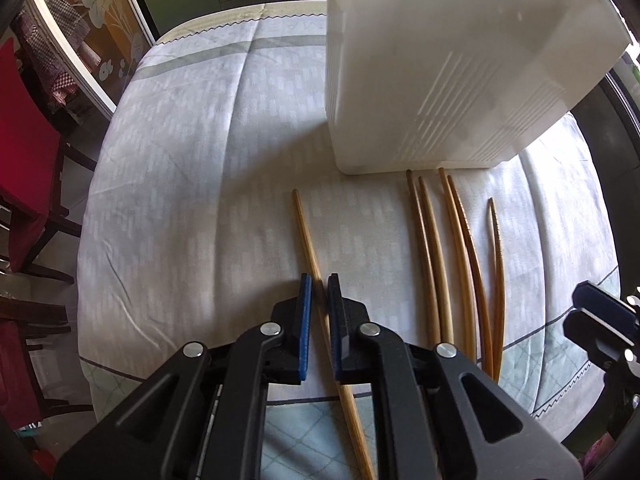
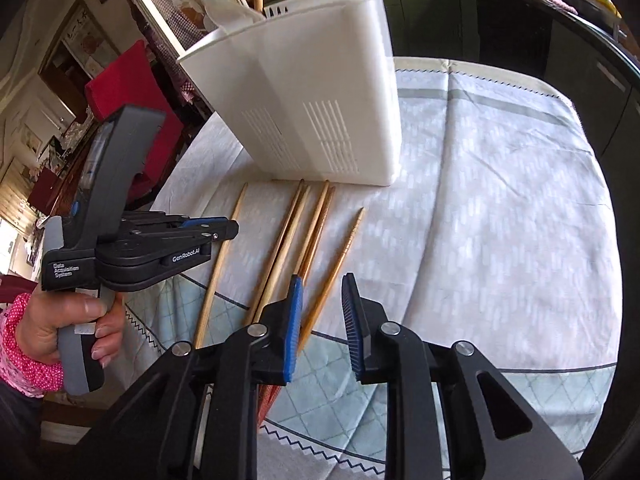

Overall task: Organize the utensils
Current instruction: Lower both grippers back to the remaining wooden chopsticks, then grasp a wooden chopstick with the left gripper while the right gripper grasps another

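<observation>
Left gripper (image 1: 320,280) clamped on 1 chopstick (image 1: 306,232); right gripper (image 2: 322,284) part-open over another.

Nearest, the left pads pinch the lone chopstick about mid-length as it lies on the tablecloth (image 1: 200,160). The right jaws straddle the outermost chopstick (image 2: 344,248), apparently not yet pressing. 4 more lie between, tips just short of the white holder (image 2: 320,120), which already has 2 sticks in it. Thin, light, stiff and smooth wood probably rolls; grip mid-shaft, squarely.
</observation>
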Demonstrator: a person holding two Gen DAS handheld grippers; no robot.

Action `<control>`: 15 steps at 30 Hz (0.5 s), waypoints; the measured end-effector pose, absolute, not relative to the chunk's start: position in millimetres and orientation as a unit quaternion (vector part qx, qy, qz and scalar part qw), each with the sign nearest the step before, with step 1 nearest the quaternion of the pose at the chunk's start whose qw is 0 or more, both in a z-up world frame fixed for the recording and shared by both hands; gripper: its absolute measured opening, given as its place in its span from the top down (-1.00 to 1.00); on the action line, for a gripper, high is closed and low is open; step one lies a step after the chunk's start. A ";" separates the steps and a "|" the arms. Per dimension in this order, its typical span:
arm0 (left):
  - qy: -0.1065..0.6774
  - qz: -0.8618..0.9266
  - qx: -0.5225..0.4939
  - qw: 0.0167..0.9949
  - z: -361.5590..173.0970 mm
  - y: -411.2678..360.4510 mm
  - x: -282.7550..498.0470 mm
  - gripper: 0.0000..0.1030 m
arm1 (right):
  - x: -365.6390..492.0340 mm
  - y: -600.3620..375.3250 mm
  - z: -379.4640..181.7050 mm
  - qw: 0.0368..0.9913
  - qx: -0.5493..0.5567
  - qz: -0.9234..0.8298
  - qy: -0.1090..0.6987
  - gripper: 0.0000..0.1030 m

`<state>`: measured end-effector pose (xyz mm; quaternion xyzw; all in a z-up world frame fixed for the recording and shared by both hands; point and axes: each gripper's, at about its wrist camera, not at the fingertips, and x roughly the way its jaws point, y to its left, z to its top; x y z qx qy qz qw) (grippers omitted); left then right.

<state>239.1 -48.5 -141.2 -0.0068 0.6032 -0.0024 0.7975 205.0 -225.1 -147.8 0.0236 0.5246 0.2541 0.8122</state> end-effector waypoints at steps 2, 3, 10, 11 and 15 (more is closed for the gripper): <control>0.602 -0.005 -0.004 0.798 -141.6 -46.1 238.5 0.84 | 215.3 -214.1 -158.9 0.800 0.025 0.258 0.541 0.66; 0.601 -0.005 -0.003 0.799 -141.4 -45.9 238.5 0.84 | 220.8 -210.0 -163.8 0.793 0.029 0.260 0.549 0.66; 0.599 -0.011 0.000 0.801 -143.8 -44.0 231.4 0.84 | 241.6 -191.8 -181.6 0.784 0.018 0.246 0.570 0.75; 0.598 -0.012 0.000 0.801 -143.4 -45.6 230.4 0.84 | 242.8 -190.0 -182.7 0.784 0.014 0.242 0.571 0.76; 0.596 -0.015 0.001 0.802 -142.2 -48.0 226.5 0.84 | 246.5 -184.7 -187.6 0.781 0.010 0.240 0.576 0.82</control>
